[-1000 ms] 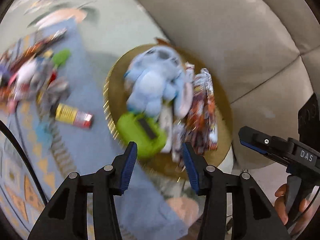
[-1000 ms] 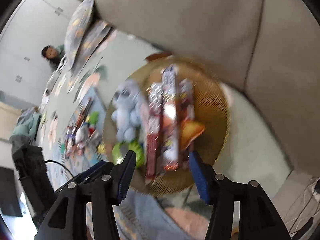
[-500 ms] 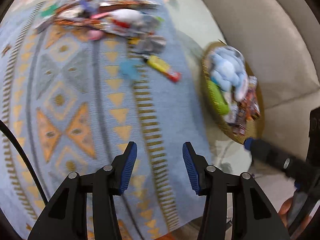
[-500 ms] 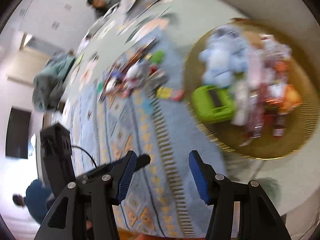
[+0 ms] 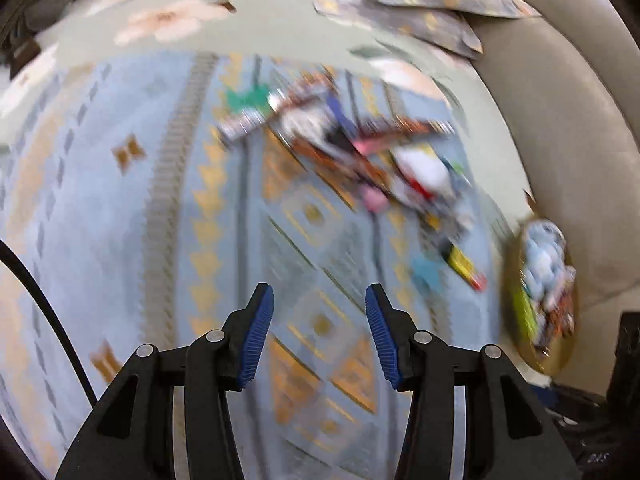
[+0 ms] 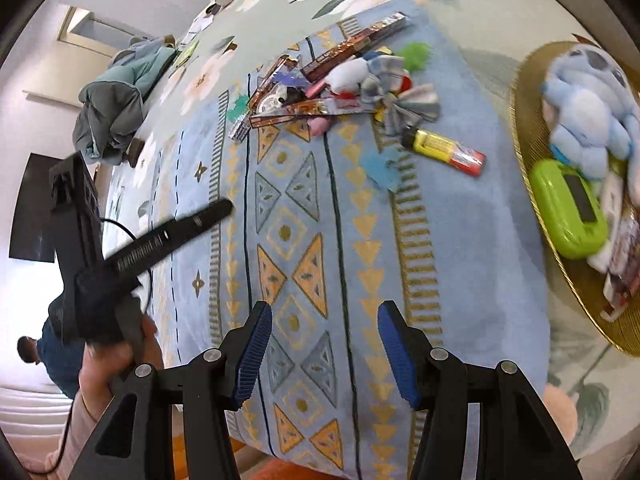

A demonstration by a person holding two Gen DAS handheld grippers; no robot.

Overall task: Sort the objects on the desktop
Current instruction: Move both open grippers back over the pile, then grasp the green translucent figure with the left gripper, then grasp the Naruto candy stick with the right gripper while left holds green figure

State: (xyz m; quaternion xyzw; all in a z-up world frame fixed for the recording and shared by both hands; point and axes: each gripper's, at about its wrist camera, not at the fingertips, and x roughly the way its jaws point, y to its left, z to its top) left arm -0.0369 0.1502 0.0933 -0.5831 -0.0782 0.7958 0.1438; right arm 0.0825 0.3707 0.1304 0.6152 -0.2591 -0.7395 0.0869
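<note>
1. Confirm gripper state. The left gripper (image 5: pixel 319 334) and the right gripper (image 6: pixel 325 354) both stand with jaws parted and nothing between the pads; only the patterned blue cloth (image 6: pixel 304 240) shows in each gap.

2. Locate the work. The unsorted pile (image 6: pixel 340 80) lies at the far side of the cloth: long snack wrappers, a white plush, a grey fabric bow and small coloured pieces, overlapping one another. The yellow-and-red tube (image 6: pixel 444 148) lies apart from the pile, on its near right side, between the pile and the gold tray (image 6: pixel 520 120).

3. Note the destination. The tray sits at the right, off the cloth, already holding a blue plush (image 6: pixel 588 100), a green case (image 6: pixel 568 208) and wrappers.

4. Select the tube as the likely easiest target: it is isolated and lies flat.

5. Align the jaws across the tube's narrow width, not along its length, before descending.

6. Steady the hand first; the left wrist view is blurred, so the final approach is better judged from the right wrist view.

7. Keep the left gripper (image 6: pixel 176 232), visible at the left of the right wrist view, clear of the right gripper's path.
</note>
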